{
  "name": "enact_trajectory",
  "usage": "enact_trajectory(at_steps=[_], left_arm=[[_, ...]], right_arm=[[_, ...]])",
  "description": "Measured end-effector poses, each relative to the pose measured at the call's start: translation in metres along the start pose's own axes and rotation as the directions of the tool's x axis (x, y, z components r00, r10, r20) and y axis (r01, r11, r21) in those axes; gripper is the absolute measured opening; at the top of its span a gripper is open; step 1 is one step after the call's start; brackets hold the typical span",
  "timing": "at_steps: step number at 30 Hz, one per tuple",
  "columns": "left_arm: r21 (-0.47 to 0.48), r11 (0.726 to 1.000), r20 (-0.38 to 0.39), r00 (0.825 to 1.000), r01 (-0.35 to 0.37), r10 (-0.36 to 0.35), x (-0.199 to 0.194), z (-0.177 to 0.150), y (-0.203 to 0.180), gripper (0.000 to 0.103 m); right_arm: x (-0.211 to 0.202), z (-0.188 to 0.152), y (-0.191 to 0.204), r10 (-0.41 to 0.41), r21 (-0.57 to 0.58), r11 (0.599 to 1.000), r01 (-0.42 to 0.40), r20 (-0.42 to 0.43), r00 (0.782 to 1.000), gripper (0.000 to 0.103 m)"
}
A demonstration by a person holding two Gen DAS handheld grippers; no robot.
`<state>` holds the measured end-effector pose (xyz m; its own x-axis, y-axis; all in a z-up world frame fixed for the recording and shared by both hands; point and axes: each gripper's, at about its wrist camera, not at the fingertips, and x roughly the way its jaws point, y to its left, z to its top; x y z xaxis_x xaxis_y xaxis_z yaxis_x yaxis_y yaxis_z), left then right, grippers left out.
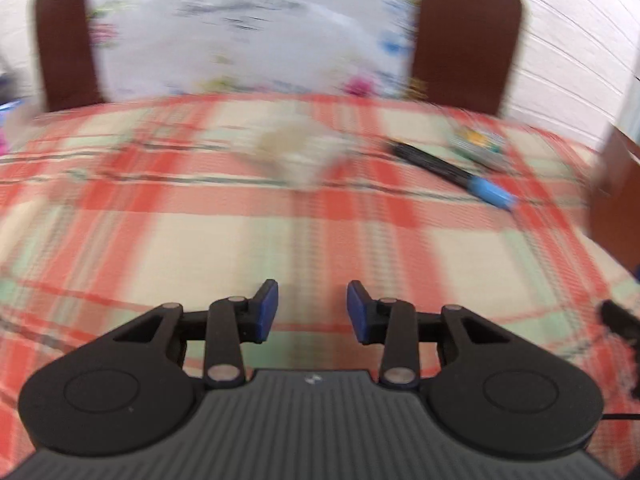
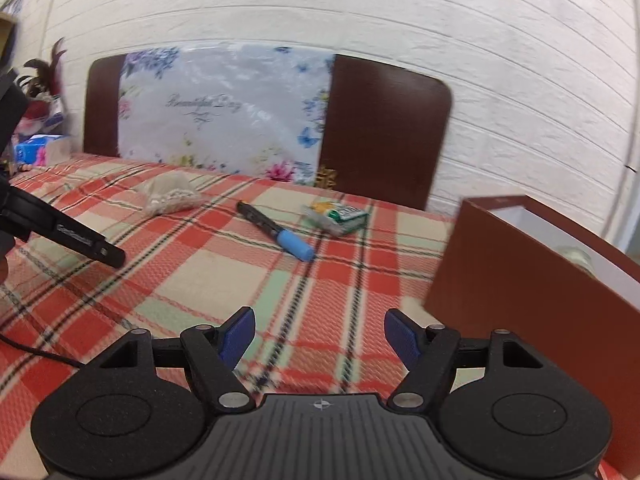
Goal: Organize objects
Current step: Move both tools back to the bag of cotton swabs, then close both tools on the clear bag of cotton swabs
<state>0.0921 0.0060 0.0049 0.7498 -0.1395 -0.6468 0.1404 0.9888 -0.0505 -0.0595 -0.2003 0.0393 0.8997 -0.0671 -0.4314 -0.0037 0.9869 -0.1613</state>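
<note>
A black marker with a blue cap (image 2: 276,230) lies on the plaid tablecloth (image 2: 192,272); it also shows in the blurred left wrist view (image 1: 452,170). A green pack (image 2: 336,216) lies just right of it, also seen in the left wrist view (image 1: 478,144). A clear bag of pale bits (image 2: 170,196) lies farther left, blurred in the left wrist view (image 1: 288,152). A brown open box (image 2: 532,276) stands at the right. My left gripper (image 1: 312,310) is open and empty. My right gripper (image 2: 318,338) is open and empty beside the box.
A dark headboard (image 2: 384,128) with a flowered plastic-wrapped item (image 2: 224,108) stands against the white brick wall. Clutter and a tissue box (image 2: 40,150) sit at the far left. The other gripper's arm (image 2: 60,234) reaches in from the left.
</note>
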Motion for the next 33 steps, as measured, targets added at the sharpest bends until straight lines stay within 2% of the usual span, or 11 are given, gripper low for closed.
enact_trajectory(at_steps=[3, 6, 9, 13, 15, 18, 21, 22, 24, 28, 33], left_arm=[[-0.061, 0.994, 0.028, 0.995, -0.09, 0.092, 0.003, 0.0, 0.043, 0.041], [-0.092, 0.981, 0.11, 0.978, -0.168, 0.178, 0.006, -0.01, 0.078, 0.046], [-0.198, 0.977, 0.149, 0.983, -0.076, 0.106, 0.003, -0.011, 0.099, 0.046], [-0.192, 0.981, 0.169, 0.983, -0.04, 0.073, 0.002, -0.011, 0.098, 0.055], [-0.207, 0.978, 0.177, 0.983, -0.017, 0.054, 0.001, -0.012, 0.102, 0.056], [-0.232, 0.973, 0.187, 0.982, 0.014, 0.03, 0.001, -0.014, 0.105, 0.056], [-0.242, 0.97, 0.194, 0.981, 0.034, 0.014, 0.002, -0.015, 0.107, 0.058], [-0.244, 0.969, 0.196, 0.981, 0.039, 0.009, 0.003, -0.015, 0.107, 0.059], [-0.246, 0.968, 0.198, 0.98, 0.045, 0.004, 0.003, -0.015, 0.107, 0.059], [-0.238, 0.97, 0.196, 0.981, 0.043, 0.005, 0.003, -0.014, 0.107, 0.06], [-0.212, 0.977, 0.187, 0.982, 0.026, 0.014, 0.003, -0.013, 0.102, 0.063]], right_arm=[[0.015, 0.02, 0.017, 0.077, -0.033, 0.996, -0.077, 0.003, 0.997, 0.066], [0.035, 0.046, 0.042, 0.167, -0.07, 0.984, -0.166, 0.006, 0.986, 0.06], [0.068, 0.071, 0.072, 0.225, -0.098, 0.969, -0.225, -0.015, 0.974, 0.06], [0.117, 0.097, 0.109, 0.267, -0.126, 0.956, -0.266, -0.009, 0.964, 0.065], [0.141, 0.107, 0.118, 0.294, -0.121, 0.948, -0.295, -0.028, 0.955, 0.072], [0.174, 0.113, 0.129, 0.288, -0.133, 0.947, -0.294, -0.064, 0.956, 0.076], [0.203, 0.109, 0.136, 0.269, -0.144, 0.947, -0.288, -0.133, 0.954, 0.071], [0.205, 0.106, 0.133, 0.291, -0.116, 0.945, -0.306, -0.129, 0.948, 0.068], [0.199, 0.104, 0.128, 0.315, -0.083, 0.941, -0.328, -0.138, 0.939, 0.054], [0.163, 0.08, 0.117, 0.31, -0.096, 0.942, -0.323, -0.13, 0.942, 0.053], [0.096, 0.035, 0.072, 0.259, -0.038, 0.963, -0.265, -0.121, 0.958, 0.053]])
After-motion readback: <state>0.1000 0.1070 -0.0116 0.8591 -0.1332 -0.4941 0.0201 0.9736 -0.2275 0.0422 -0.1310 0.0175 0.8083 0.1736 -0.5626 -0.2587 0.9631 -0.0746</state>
